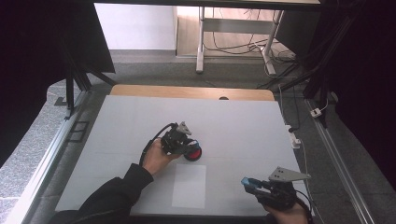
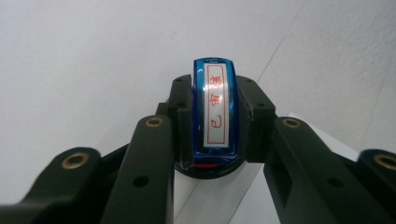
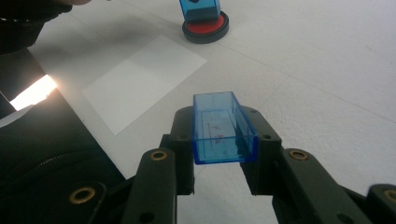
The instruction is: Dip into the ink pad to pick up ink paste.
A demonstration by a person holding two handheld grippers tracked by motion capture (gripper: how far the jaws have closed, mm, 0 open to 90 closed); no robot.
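Left gripper view, stamp (image 2: 215, 112) hiding ink pad (image 2: 208, 169)

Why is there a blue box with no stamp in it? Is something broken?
Nothing looks broken. The blue cap is held off by the right gripper, while the left gripper presses the stamp onto the red ink pad.

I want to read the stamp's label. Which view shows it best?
The left gripper view: the blue stamp faces it, red characters sharp. The high view hides most of it behind the tongs; the right gripper view shows its lower body.
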